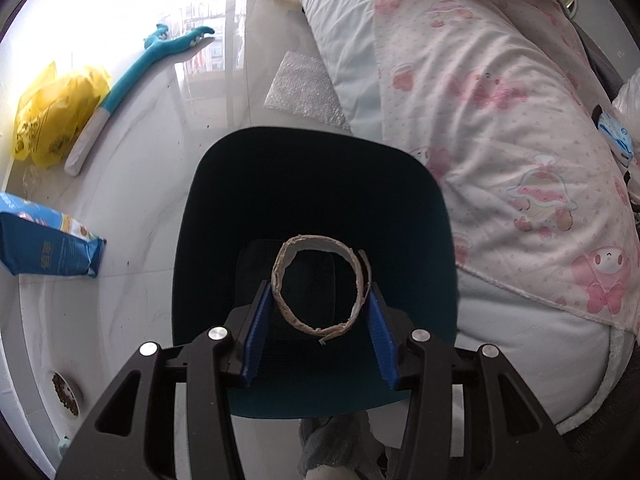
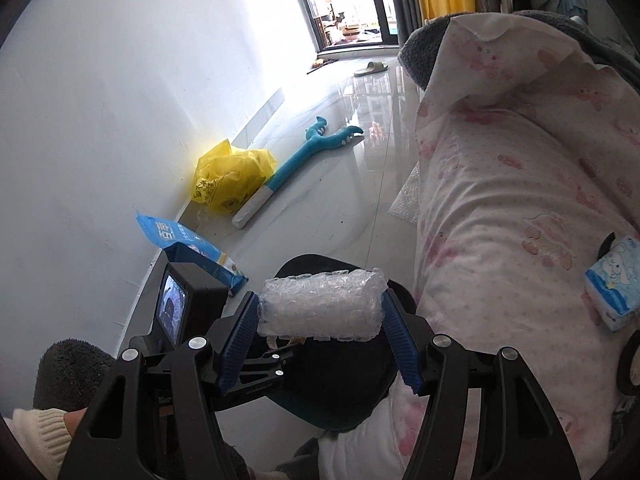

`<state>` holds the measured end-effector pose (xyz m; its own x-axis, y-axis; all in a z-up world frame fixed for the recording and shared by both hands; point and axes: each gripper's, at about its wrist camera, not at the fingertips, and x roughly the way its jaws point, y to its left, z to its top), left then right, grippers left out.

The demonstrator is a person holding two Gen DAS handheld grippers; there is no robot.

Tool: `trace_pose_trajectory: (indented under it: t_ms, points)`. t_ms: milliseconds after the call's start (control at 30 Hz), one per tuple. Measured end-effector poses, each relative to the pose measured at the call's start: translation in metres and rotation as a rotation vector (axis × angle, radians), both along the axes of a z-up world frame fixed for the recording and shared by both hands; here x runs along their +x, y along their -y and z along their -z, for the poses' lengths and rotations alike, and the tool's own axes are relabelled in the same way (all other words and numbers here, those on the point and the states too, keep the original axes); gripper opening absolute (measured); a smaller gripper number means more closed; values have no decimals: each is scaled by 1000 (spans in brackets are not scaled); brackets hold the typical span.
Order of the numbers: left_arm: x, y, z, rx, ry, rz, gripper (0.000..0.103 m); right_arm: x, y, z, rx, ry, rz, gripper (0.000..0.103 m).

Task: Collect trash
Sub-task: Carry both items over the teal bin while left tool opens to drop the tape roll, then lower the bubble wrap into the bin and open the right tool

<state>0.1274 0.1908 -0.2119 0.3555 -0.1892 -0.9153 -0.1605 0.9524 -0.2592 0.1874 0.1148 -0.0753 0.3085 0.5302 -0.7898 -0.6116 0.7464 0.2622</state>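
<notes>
One cardboard ring (image 1: pixel 321 285), one bubble-wrap roll (image 2: pixel 320 305).

Probably a home bedroom: pink-printed quilt (image 2: pixel 520 208), slipper (image 2: pixel 371 68), glossy floor (image 2: pixel 340 184).

Floor (image 2: pixel 336 208) is showing glossy, reflective tile. Cardboard ring (image 1: pixel 320 284) is looking rough, frayed, matt. Bubble wrap roll (image 2: pixel 320 306) is reading clear plastic. Quilt (image 2: pixel 520 200) is looking soft printed cloth. Yellow bag (image 2: pixel 228 180) is showing thin crinkled plastic.

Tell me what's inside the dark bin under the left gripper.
The left gripper holds a cardboard ring over the dark bin. Its interior is almost black; a dark mesh-like surface shows through the ring. Whether any trash lies inside cannot be seen.
</notes>
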Motion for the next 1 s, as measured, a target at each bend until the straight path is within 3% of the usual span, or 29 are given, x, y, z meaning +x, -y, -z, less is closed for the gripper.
trace_pose_trajectory:
  t_ms: [100,300,600,1000]
  points:
    - [-5,-8,1,-4,-6,-21,67,2,-12,8,-31,-15,-13,63]
    - [-18,-29,-13,-11,59,-79,75,7,-34,28,-89,-45,-35,63]
    - [-31,-49,-47,37,195,-128,78,19,-56,63,-153,-99,-34,63]
    - [-48,-42,-121,82,399,-114,85,30,-63,115,-237,-169,-9,64]
